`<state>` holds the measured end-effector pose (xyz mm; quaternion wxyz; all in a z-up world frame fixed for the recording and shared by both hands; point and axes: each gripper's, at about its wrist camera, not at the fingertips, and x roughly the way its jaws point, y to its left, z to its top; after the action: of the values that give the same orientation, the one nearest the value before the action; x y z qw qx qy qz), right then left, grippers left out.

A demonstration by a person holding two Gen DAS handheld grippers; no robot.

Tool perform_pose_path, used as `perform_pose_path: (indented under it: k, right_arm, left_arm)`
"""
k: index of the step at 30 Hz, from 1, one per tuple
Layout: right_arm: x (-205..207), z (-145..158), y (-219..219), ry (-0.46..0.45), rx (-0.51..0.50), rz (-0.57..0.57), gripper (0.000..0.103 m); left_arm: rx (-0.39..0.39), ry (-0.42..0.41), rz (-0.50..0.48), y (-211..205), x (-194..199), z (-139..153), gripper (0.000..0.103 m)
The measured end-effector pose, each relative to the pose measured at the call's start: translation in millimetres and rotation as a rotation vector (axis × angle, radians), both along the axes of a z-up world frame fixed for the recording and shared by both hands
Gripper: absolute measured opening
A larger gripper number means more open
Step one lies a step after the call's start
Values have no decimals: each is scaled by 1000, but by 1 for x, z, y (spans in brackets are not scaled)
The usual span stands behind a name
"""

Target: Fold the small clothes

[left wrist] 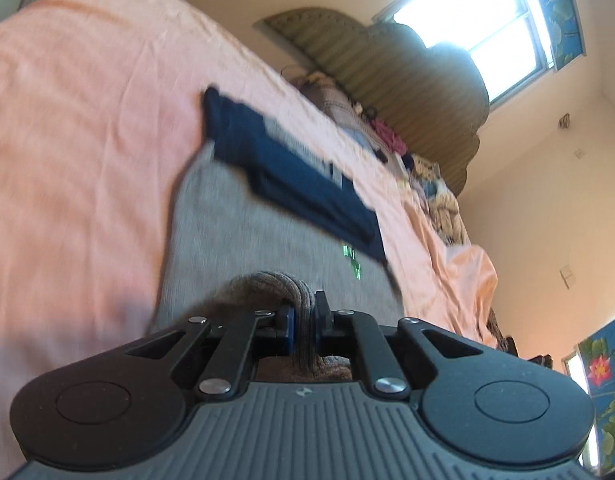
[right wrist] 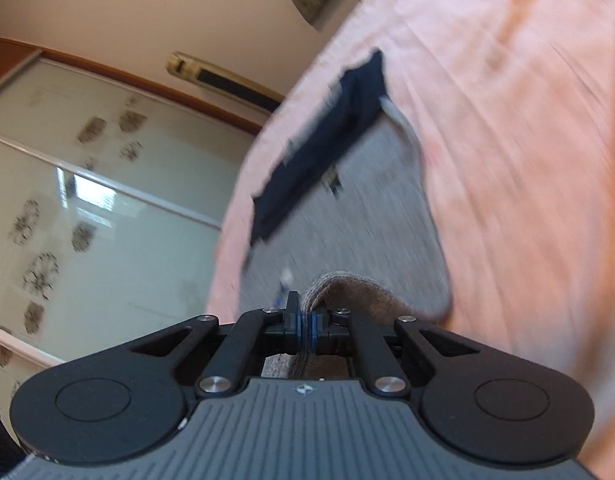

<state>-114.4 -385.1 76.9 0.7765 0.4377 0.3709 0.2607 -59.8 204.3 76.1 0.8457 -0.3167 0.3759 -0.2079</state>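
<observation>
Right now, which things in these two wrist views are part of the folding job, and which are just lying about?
In the job:
- grey garment with navy band
- its brownish ribbed edge, pinched by the left gripper and right gripper

Lying about:
- pink bedsheet
- heap of clothes
- green headboard
- wardrobe doors

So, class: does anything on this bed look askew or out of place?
Yes. The navy band at the grey garment's far end lies skewed and rumpled, and loose clothes clutter the bed's far edge.
</observation>
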Motion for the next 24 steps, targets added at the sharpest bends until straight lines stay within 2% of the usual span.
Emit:
perform_pose_path:
  k: [3,7,12,17,19,20,21,22,23,24]
  right_arm:
    - [60,8,-1,-46,13,-36,11]
    - [144,2,1,-53,41,-85,11]
    - [239,-21,11,5,46,-123,11]
    - [304,-50,21,90,18,-172,11]
    - [316,-62,26,117,4,-215,18]
    - [318,-66,28,115,-1,-235,28]
    - [318,-68,29,105,7,-252,45]
    - [314,-68,30,96,16,-276,60]
    - [308,-66,29,80,27,-303,84]
    - [301,-62,28,44,46,-318,89]
  left_arm:
    - [-4,-44,46,-3,58,9,9]
    - [-13,-30,109,-5,141,8,9]
    - [66,-33,130,-17,233,3,9]
    - [177,5,168,-32,309,-16,9]
    - [208,33,175,-39,332,-27,10]
    - [209,44,191,-40,337,-30,11]
    - [198,48,204,-40,338,-32,12]
    - [180,62,220,-38,337,-35,19]
    - [167,83,241,-35,334,-37,31]
    - [161,85,255,-31,328,-38,37]
